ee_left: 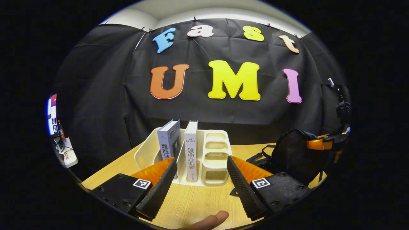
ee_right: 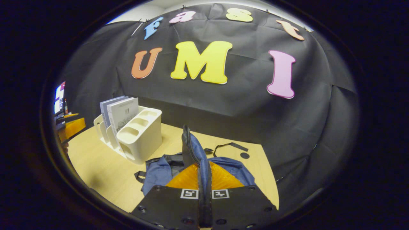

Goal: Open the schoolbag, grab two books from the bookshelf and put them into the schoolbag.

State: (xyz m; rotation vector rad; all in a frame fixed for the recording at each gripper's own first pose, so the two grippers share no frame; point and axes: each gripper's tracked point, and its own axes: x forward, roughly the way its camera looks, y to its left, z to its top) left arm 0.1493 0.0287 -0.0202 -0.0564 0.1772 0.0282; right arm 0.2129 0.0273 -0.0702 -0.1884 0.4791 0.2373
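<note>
Left gripper [ee_left: 198, 179] released, jaws wide apart, hovering low over the table [ee_left: 191, 204] and aimed straight at the shelf [ee_left: 217, 153]. Two books upright in the shelf's slots: bluish book [ee_left: 169, 137] on the left, white book [ee_left: 191, 150] beside it, spines toward the camera. White book's spine framed between the open jaws, not yet touched.

Right gripper [ee_right: 204, 179] clenched on a raised flap of the bag [ee_right: 159, 172], zipper edge standing up between the fingers. Bag lying flat on the table just right of the shelf, blue fabric, straps trailing. Seen from the left gripper view as a dark mound [ee_left: 294, 153] with the right gripper on top of it.

Judging by looks: books stiff, moderately heavy, smooth-covered, likely to slip if pinched only at a corner. Best taken across the spine, upper half, jaws pressing on both covers, then lifted straight up clear of the dividers. Bag soft and floppy; mouth likely to sag shut unless held up by the flap, so the right grip worth keeping while a book goes in. Hard to tell how far the zipper is open.
</note>
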